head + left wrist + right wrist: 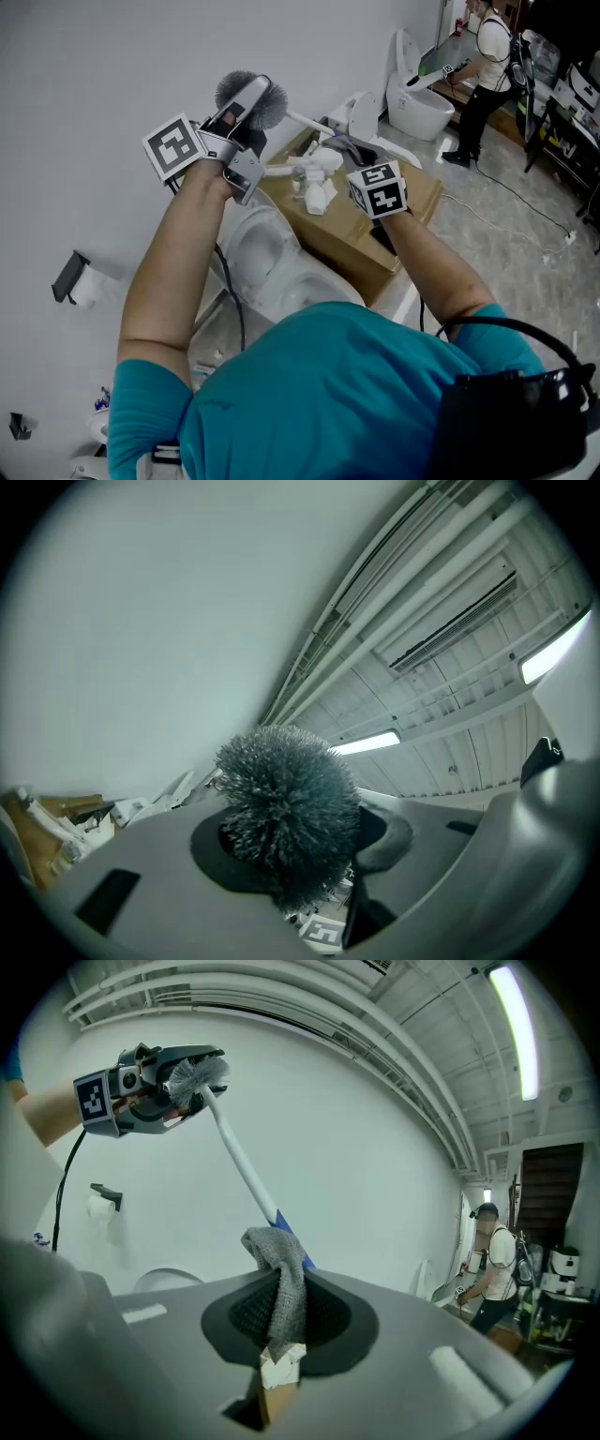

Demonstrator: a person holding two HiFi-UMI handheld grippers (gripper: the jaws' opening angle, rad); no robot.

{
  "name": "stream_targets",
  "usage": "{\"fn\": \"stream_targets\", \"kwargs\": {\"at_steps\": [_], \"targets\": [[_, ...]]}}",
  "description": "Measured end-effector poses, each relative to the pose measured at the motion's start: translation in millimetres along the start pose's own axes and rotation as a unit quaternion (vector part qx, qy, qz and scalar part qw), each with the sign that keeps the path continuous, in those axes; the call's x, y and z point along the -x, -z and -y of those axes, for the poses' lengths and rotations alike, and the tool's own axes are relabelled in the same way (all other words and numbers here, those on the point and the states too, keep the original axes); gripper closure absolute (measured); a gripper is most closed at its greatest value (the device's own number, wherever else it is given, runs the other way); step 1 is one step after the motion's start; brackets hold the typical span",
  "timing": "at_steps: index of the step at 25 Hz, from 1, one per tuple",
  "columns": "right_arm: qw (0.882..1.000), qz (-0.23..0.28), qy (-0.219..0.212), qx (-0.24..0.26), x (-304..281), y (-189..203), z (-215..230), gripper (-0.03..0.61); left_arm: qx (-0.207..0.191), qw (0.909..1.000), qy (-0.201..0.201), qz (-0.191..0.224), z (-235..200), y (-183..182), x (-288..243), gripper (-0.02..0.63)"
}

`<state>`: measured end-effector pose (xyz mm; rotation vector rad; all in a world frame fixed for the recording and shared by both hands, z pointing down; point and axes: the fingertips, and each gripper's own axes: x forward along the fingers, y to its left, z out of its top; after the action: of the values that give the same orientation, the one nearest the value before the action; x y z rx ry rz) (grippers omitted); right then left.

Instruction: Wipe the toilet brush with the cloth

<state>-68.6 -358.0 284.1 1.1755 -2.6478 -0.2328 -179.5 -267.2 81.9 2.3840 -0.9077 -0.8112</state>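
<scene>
While the left hand-held gripper (248,105), at eleven o'clock in the head view, is clamped on the bristle end of the white-handled toilet brush with a round grey head (286,803), the thin handle slants away towards four o'clock. There it meets the crumpled grey knitted cloth (281,1274). The cloth's top overlaps the handle's blue band, though I cannot tell whether they touch. The right hand-held gripper (289,1327), at one o'clock in the head view, pinches that cloth by a narrow fold. The risks are probably these. Rubbing far from the clamped end could lever the brush round in the left jaws. A hard drag could also pull the small fold out of the right pinch, or let the cloth slide off the round handle.
</scene>
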Motion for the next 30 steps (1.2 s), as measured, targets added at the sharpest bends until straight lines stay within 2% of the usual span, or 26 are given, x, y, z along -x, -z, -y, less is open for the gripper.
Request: {"fn": "stream_targets", "kwargs": {"at_steps": [7, 17, 19, 21, 23, 25, 27, 29, 30], "targets": [[1.000, -0.017, 0.020, -0.007, 0.1, 7.6, 6.1, 0.557, 0.007, 1.0000, 0.004, 0.001, 4.4, -13.3, 13.0, 0.426], [0.995, -0.054, 0.075, -0.026, -1.4, 47.1, 60.8, 0.557, 0.012, 0.9999, 0.004, -0.001, 2.7, -17.8, 20.5, 0.425], [0.993, -0.063, 0.088, -0.038, 0.8, 56.2, 75.4, 0.557, 0.009, 0.9999, 0.004, -0.001, 5.6, -20.9, 25.8, 0.426], [0.993, -0.053, 0.077, -0.076, 6.4, 55.4, 81.3, 0.557, 0.006, 0.9999, 0.007, -0.011, 8.7, -18.4, 30.7, 0.426], [0.992, -0.009, 0.017, -0.126, 14.0, 31.2, 67.8, 0.557, 0.004, 0.9991, 0.013, -0.040, 10.1, -6.1, 34.1, 0.426], [0.983, 0.042, -0.086, -0.155, 19.5, -16.0, 35.9, 0.557, 0.005, 0.9964, 0.025, -0.081, 8.3, 9.8, 34.1, 0.425], [0.960, 0.073, -0.206, -0.176, 23.1, -66.5, -4.5, 0.557, 0.009, 0.9925, 0.035, -0.117, 2.9, 22.4, 32.3, 0.425], [0.928, 0.069, -0.312, -0.194, 27.1, -99.3, -44.8, 0.557, 0.013, 0.9886, 0.044, -0.144, -2.0, 33.9, 31.5, 0.425], [0.913, 0.059, -0.352, -0.198, 29.4, -107.1, -61.5, 0.557, 0.016, 0.9867, 0.048, -0.155, -2.9, 40.5, 30.9, 0.426]]}}
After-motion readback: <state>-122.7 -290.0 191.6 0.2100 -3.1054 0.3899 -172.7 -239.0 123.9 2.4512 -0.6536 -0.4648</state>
